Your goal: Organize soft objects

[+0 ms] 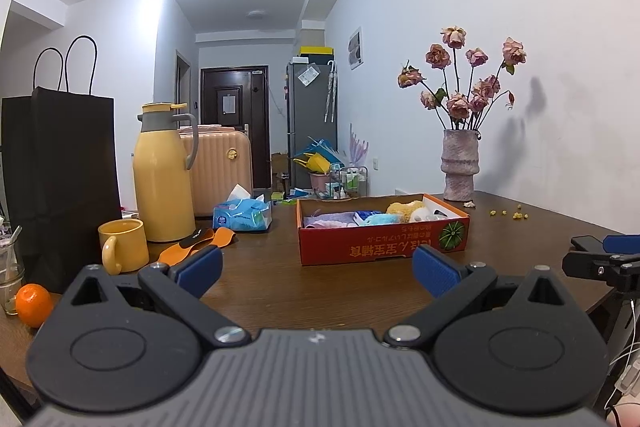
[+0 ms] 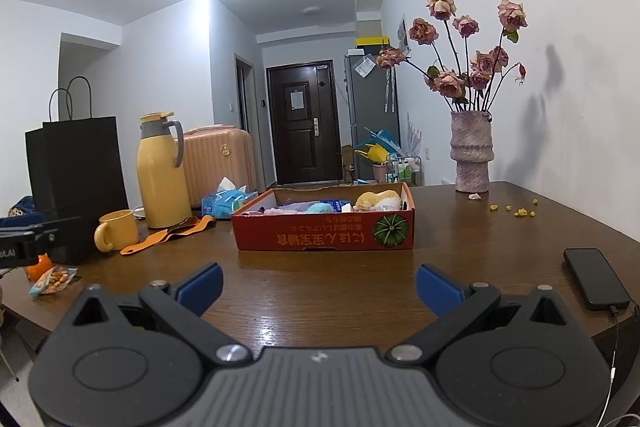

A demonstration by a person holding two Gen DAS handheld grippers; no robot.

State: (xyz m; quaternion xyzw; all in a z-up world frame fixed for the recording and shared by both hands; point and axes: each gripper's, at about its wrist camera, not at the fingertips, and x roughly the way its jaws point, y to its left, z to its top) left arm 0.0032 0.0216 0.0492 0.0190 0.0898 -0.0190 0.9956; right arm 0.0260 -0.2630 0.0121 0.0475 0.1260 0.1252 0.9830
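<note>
Both grippers, left [image 1: 316, 269] and right [image 2: 318, 287], hovered level above the glossy wooden table [image 2: 320, 291], fingers spread wide, facing the cardboard box [image 2: 324, 233] of fluffy cloths [image 2: 296, 207].

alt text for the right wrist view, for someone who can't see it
The open right gripper hovers empty over a wooden table, facing a red cardboard box holding soft items. A yellow mug, yellow thermos and black bag stand left; a vase of dried roses and a phone right.

— Where does the box [image 2: 324, 227] sit?
— Mid-table [image 2: 320, 291], soft things inside. Mug [image 2: 116, 230], flask [image 2: 162, 171] and bag [image 2: 80, 179] stand to its left, vase [image 2: 471, 155] behind right, phone [image 2: 596, 279] at the right edge.
</note>
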